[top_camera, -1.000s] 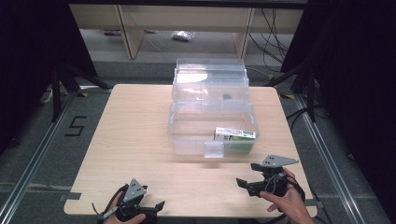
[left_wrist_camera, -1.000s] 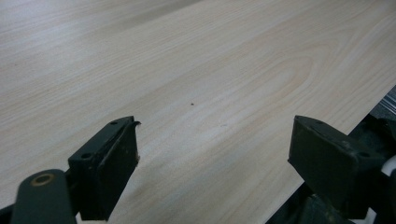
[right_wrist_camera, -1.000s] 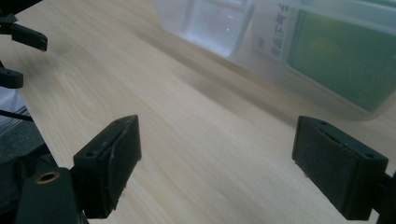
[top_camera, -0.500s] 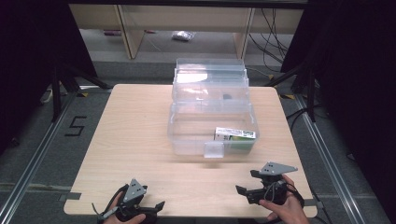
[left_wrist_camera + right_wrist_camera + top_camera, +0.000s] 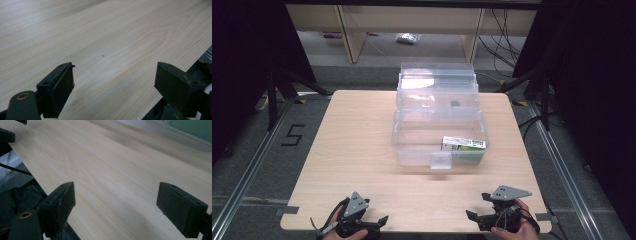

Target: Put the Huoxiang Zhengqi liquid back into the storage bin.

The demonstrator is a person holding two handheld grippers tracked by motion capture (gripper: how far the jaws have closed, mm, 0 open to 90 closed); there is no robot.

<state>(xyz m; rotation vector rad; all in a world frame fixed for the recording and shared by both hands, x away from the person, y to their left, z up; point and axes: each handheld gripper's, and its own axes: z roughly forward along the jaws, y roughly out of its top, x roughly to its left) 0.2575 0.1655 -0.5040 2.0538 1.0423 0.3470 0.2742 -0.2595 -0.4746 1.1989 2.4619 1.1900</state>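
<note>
Even overhead light on the table (image 5: 357, 150), dark surroundings, glare on the clear box (image 5: 437, 107) — close views soft, jaws blurred

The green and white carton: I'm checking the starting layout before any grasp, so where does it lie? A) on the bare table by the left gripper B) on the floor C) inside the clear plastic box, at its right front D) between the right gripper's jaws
C: the green and white carton lies inside the clear plastic box, at its right front, far from both open grippers.

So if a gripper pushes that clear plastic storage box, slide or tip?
The clear plastic storage box probably slides: it looks low and wide on the smooth wooden table. Likely light, holding just a green-and-white carton. Its thin walls may flex.
</note>
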